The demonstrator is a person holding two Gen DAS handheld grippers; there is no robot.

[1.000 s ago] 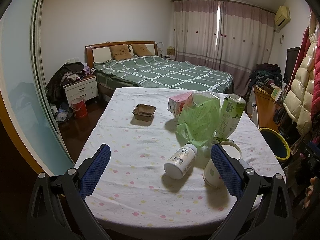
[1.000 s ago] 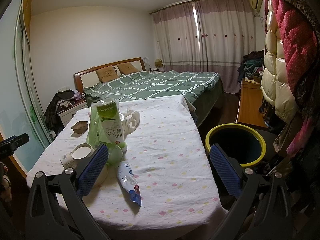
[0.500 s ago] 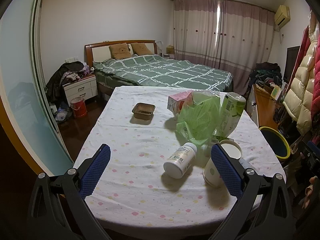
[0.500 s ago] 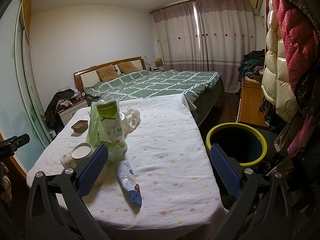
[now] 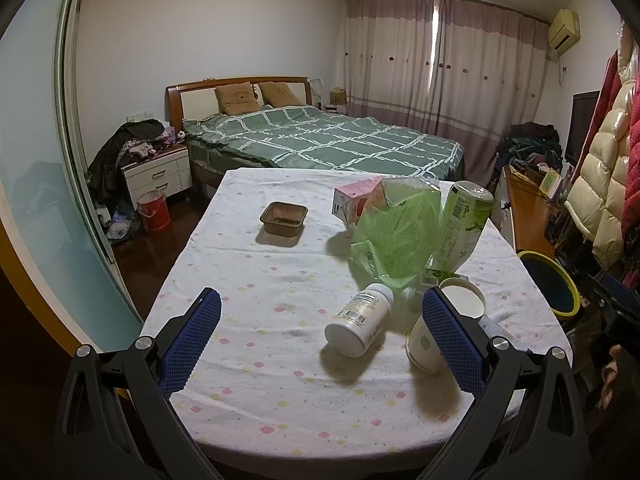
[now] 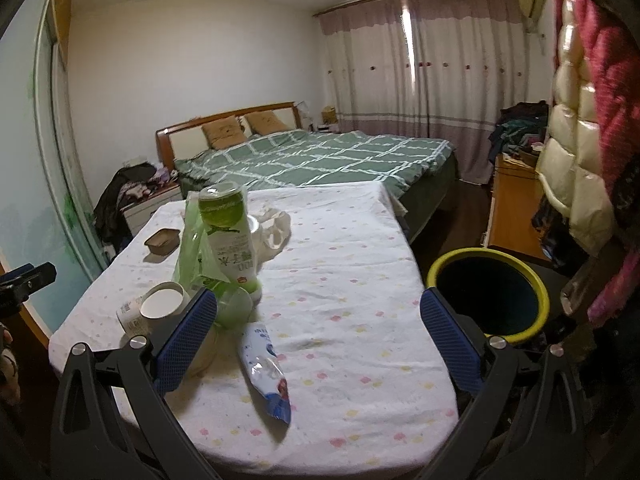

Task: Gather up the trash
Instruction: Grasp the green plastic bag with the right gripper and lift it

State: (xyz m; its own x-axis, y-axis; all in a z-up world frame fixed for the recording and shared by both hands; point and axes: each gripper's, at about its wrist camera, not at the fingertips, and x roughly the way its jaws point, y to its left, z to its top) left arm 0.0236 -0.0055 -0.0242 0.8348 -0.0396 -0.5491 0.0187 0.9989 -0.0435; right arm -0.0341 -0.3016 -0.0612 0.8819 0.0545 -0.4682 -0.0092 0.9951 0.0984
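Note:
Trash lies on a table with a dotted white cloth (image 5: 280, 280): a white pill bottle (image 5: 358, 319) on its side, a paper cup (image 5: 460, 304), a green plastic bag (image 5: 396, 236), a tall green drink bottle (image 5: 460, 224), a pink carton (image 5: 354, 200) and a brown tray (image 5: 283, 218). My left gripper (image 5: 320, 336) is open and empty above the near edge, the pill bottle between its fingers. My right gripper (image 6: 316, 340) is open and empty above a blue-white wrapper (image 6: 266, 368). The green bottle (image 6: 228, 232) and cup (image 6: 162, 306) show there too.
A yellow-rimmed bin (image 6: 488, 296) stands on the floor right of the table; it also shows in the left wrist view (image 5: 552, 284). A bed (image 5: 320, 144) lies behind, a wooden cabinet (image 6: 512, 208) and hanging coats (image 6: 580, 160) at right, a nightstand (image 5: 158, 172) at left.
Both grippers have shifted only slightly; the views are almost the same. Both stay open and empty.

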